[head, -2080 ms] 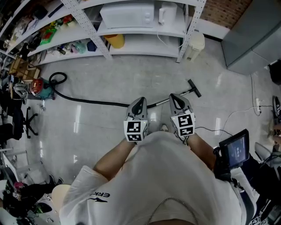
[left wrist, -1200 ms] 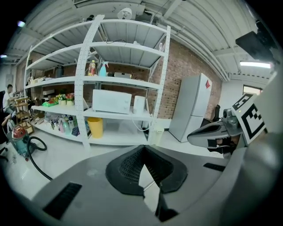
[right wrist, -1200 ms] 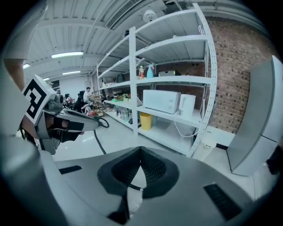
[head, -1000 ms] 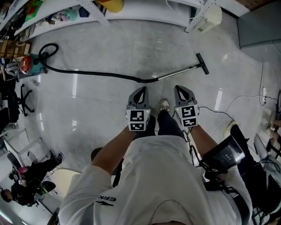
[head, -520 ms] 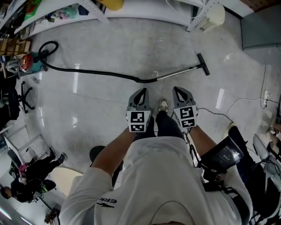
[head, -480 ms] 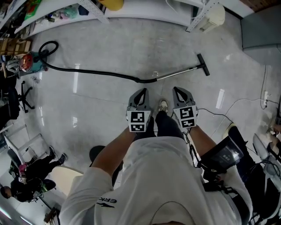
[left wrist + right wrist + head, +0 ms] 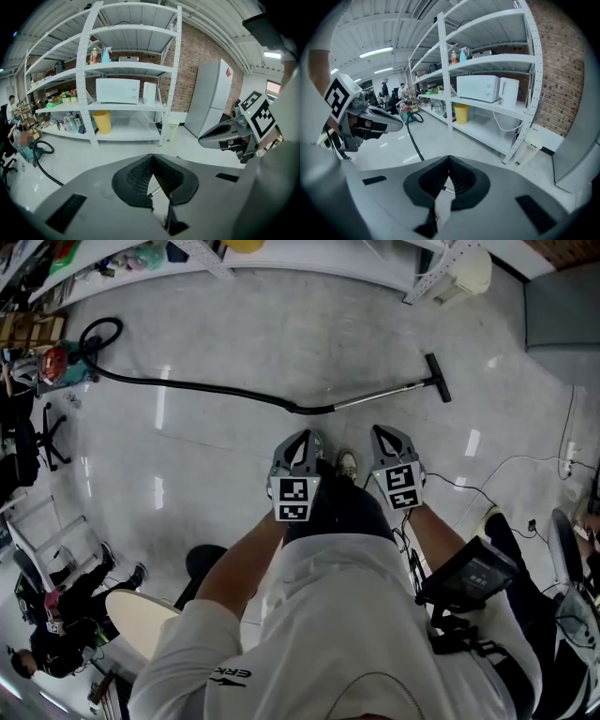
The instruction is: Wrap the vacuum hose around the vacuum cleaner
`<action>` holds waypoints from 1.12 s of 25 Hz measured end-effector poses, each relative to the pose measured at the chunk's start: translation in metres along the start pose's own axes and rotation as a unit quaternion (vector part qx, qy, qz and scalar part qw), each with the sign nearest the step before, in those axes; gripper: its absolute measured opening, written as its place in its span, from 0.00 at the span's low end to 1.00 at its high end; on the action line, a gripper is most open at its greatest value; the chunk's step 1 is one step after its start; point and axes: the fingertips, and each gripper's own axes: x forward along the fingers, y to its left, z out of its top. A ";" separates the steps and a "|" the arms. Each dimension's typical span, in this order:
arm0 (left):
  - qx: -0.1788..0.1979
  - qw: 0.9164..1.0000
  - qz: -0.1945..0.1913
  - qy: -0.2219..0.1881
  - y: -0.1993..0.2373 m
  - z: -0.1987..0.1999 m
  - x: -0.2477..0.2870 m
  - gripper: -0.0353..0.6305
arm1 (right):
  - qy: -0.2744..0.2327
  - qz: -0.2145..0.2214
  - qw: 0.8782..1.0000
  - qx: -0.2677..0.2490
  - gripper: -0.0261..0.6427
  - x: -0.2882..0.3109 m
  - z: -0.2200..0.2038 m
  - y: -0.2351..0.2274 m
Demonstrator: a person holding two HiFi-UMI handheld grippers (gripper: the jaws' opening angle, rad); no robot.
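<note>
left tongs (image 7: 307,436) and right tongs (image 7: 382,431) closed, empty; only head view shows floor nozzle (image 7: 437,377)

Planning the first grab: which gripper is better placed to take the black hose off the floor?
Likely left: the left gripper, shut, hangs nearest the hose where it meets the wand; the right gripper, also shut, faces the wand itself.

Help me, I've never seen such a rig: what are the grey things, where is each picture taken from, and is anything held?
A person holds a grasping tool in each hand: the left tool and right tool. The head view looks down from a camera on their head; the other two cameras ride on the tools, looking along the jaws. On the floor lie a vacuum hose, its metal wand and the vacuum cleaner. Both tools are shut and hold nothing.
</note>
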 end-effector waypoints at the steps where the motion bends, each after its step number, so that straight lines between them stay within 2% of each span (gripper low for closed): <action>1: 0.000 1.000 -0.002 0.005 0.003 -0.002 0.006 0.06 | 0.005 0.003 1.000 -0.003 0.03 0.006 -0.001 -0.002; 10: 0.020 0.998 -0.050 0.044 0.038 -0.021 0.058 0.06 | 0.041 0.011 0.999 -0.033 0.03 0.064 -0.002 -0.009; 13: 0.013 0.996 -0.059 0.063 0.049 -0.033 0.074 0.06 | 0.053 0.019 0.997 -0.044 0.03 0.083 0.000 -0.008; 17: 0.028 0.995 -0.067 0.070 0.056 -0.042 0.099 0.06 | 0.062 0.033 0.996 -0.059 0.03 0.106 -0.006 -0.013; 23: 0.059 0.991 -0.073 0.099 0.058 -0.096 0.148 0.06 | 0.084 0.087 0.989 -0.091 0.03 0.157 -0.059 -0.015; 28: 0.078 0.985 -0.069 0.135 0.063 -0.157 0.187 0.06 | 0.114 0.154 0.969 -0.159 0.03 0.205 -0.114 -0.005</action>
